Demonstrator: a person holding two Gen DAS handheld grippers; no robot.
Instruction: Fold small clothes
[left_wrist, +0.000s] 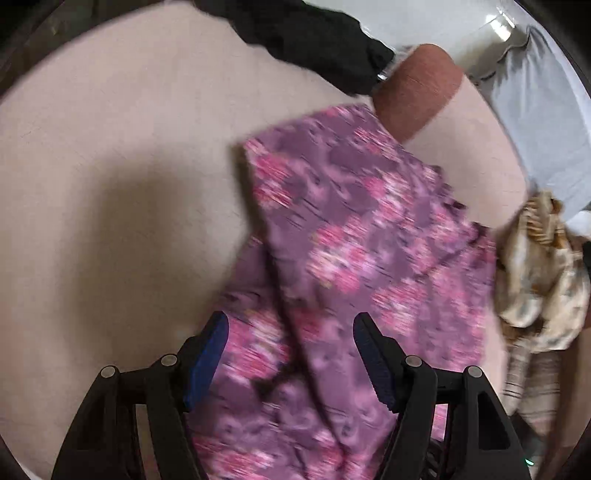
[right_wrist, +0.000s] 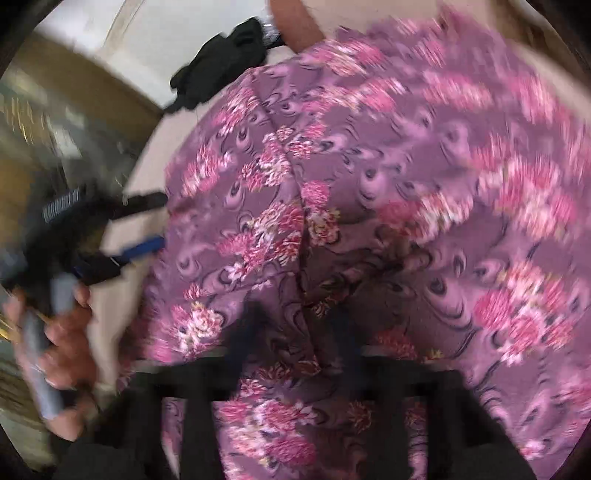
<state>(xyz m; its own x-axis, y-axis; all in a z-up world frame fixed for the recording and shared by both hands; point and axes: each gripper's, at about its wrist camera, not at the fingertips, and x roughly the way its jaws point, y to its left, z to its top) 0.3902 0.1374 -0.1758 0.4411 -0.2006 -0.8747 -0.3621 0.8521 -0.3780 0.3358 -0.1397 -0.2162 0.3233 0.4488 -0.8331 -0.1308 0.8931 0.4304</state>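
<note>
One pale pink table (left_wrist: 110, 166) carries everything. Across its middle lies a purple floral garment (left_wrist: 362, 236), folded over on itself, its print blurred. Just beside it sits a crumpled cream and brown cloth (left_wrist: 543, 273); a black garment (left_wrist: 314, 40) lies at the far edge, well apart. The left gripper (left_wrist: 291, 365) hangs over the floral fabric's near end, jaws wide apart and gripping nothing. The right gripper (right_wrist: 295, 332) has its jaws pinched together on a ridge of the floral fabric.
</note>
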